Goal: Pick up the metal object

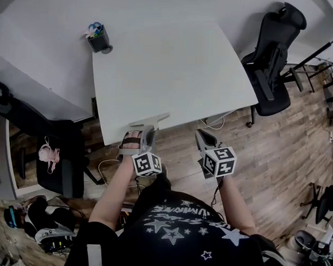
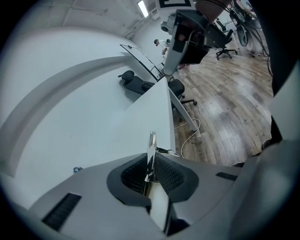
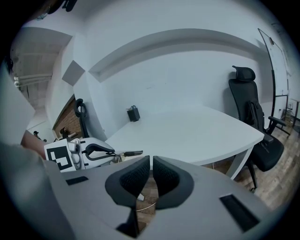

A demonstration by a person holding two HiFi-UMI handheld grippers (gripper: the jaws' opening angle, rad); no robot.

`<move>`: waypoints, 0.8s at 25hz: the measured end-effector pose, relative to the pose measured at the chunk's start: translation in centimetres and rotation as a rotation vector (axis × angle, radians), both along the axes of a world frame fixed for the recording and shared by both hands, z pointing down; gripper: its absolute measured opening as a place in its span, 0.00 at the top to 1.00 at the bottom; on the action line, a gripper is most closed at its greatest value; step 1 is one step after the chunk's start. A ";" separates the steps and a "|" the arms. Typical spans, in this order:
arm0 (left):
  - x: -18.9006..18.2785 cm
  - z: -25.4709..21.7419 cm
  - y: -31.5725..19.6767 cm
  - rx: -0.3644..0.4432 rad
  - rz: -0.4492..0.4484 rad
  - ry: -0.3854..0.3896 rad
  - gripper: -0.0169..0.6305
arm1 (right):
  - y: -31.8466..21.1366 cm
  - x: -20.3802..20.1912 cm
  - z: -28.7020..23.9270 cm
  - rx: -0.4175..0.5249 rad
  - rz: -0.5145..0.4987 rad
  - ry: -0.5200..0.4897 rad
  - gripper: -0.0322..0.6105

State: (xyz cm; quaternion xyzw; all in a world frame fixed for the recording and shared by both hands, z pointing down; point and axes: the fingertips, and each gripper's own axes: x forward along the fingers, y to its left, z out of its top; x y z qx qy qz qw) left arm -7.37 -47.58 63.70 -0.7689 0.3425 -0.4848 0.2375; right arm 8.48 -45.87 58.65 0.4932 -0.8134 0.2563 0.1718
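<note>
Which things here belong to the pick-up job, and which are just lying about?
Job:
metal object, at the table's near edge
left gripper, shut on it
table

Lying about:
pen cup at the table's far corner
black chair
right gripper, shut and empty

White table (image 1: 174, 70), small dark holder (image 1: 99, 43) with colourful bits at its far left corner

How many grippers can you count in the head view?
2. The left gripper, at the table's near edge, is shut on the metal object; the right gripper, beside it, is shut and empty. None looks hidden.
</note>
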 end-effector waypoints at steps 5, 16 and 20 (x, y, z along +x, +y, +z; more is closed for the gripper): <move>0.0 -0.7 -0.2 0.018 0.010 -0.036 0.91 | 0.4 0.4 0.0 -0.004 0.005 -0.004 0.87; -0.2 -3.8 -0.1 0.001 -0.081 0.090 0.93 | 2.2 1.4 -1.2 0.022 0.002 0.000 0.87; -0.2 -5.0 1.0 -0.007 -0.129 0.148 0.93 | 3.4 1.5 -1.8 0.036 -0.016 -0.013 0.87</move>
